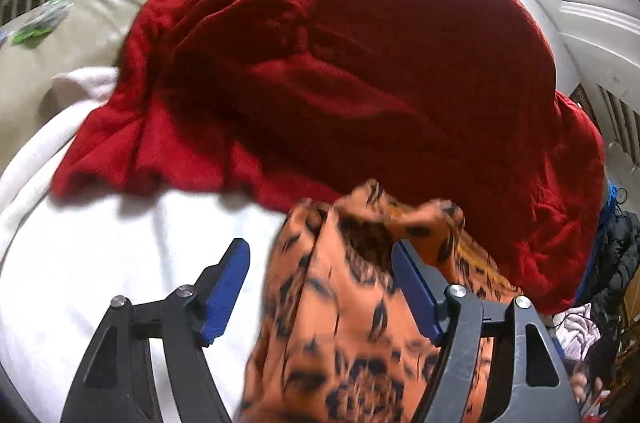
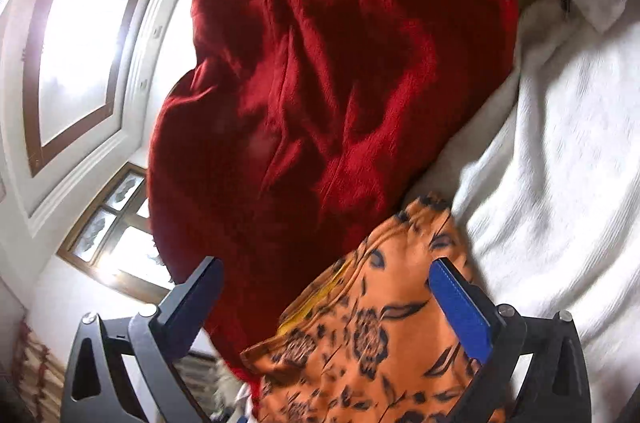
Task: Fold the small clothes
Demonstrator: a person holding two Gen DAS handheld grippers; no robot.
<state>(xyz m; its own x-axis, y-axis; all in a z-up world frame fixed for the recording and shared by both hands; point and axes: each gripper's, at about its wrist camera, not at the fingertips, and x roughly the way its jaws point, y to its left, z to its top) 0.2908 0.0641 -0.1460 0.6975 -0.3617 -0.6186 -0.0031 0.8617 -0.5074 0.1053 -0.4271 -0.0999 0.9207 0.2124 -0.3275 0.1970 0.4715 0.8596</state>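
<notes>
An orange garment with a dark floral print (image 1: 352, 303) lies bunched on a white cloth (image 1: 120, 243). My left gripper (image 1: 320, 263) is open, its jaws wide apart, with the garment lying between and under the right finger (image 1: 416, 291). In the right wrist view the same orange garment (image 2: 368, 335) sits between the wide-open jaws of my right gripper (image 2: 328, 287), against the right finger (image 2: 464, 307). Neither gripper is closed on the fabric.
A large rumpled red blanket (image 1: 340, 63) covers the area behind the garment; it also shows in the right wrist view (image 2: 328, 71). A beige sofa cushion (image 1: 72, 31) is at left. A pile of dark clothes (image 1: 612, 263) lies at right. A white panelled wall with windows (image 2: 80, 23) stands behind.
</notes>
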